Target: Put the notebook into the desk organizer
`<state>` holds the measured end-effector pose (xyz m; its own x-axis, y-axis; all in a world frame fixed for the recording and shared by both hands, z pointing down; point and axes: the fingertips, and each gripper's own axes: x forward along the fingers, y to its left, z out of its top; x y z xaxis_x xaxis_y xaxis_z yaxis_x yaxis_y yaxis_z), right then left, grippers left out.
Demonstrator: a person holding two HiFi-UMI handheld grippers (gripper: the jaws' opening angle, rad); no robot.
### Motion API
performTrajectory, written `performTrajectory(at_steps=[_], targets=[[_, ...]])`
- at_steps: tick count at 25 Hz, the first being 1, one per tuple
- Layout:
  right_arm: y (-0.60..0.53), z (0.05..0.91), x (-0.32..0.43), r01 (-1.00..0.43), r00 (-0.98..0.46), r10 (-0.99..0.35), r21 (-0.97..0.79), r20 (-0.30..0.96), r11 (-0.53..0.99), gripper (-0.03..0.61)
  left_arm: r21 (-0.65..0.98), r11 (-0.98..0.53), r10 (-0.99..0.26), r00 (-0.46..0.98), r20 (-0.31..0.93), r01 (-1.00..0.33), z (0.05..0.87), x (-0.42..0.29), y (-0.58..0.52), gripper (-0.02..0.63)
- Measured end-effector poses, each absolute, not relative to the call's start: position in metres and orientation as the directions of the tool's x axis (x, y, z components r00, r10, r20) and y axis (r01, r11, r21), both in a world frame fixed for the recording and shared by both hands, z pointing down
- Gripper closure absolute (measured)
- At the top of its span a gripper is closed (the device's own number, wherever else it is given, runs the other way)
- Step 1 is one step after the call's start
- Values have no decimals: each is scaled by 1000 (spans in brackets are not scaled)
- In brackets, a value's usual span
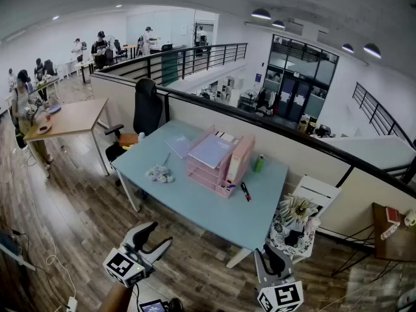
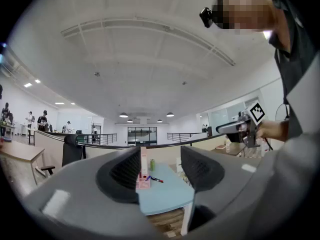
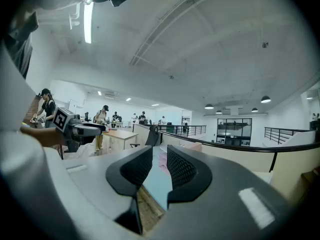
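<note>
Approach is the step in hand, as I judge it: neither tool has reached the table (image 1: 195, 203), and nothing is held. Left gripper (image 1: 156, 236) hangs low, its jaws spread wide with only air between them. Well ahead of it and a little to its right lies the notebook (image 1: 179, 145), flat on the tabletop just beside the pink organizer (image 1: 221, 169); whether the two touch I cannot tell. A second flat lavender pad (image 1: 209, 151) rests on top of the organizer. Farther right, beyond the organizer, lie a pen (image 1: 246, 191) and a green bottle (image 1: 259, 164). Right gripper (image 1: 273, 257) is far short of the table too, its jaws drawn close with a narrow gap and empty. Next, the person likely needs to step in and bring the wide-open left gripper down to a free edge of the notebook. Because it lies flat, that edge must be lifted before the jaws can close on it.
</note>
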<state>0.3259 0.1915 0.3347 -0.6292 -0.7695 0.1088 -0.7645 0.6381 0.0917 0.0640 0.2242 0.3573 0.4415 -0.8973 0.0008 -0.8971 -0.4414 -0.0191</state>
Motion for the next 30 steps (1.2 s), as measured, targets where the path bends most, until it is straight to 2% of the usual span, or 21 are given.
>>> performTrajectory(at_steps=[12,17,24,30], targets=[[183,341,310,-773,-618,-775,75,132,630,488,-15,-465,-886,465,9,-885,371,50,213,344],[179,331,300,-773,-631,-773,31,71,634,486,19,-463,-886,463,3,-886,374,40,212,344],[182,326,269,-783,-616,-784,43,72,620,486,39,-473,-881,473,-5,-880,379,6,211,344],[182,319,239,-788,-604,-793,89,81,609,486,30,-476,-878,474,-68,-879,382,-26,210,344]])
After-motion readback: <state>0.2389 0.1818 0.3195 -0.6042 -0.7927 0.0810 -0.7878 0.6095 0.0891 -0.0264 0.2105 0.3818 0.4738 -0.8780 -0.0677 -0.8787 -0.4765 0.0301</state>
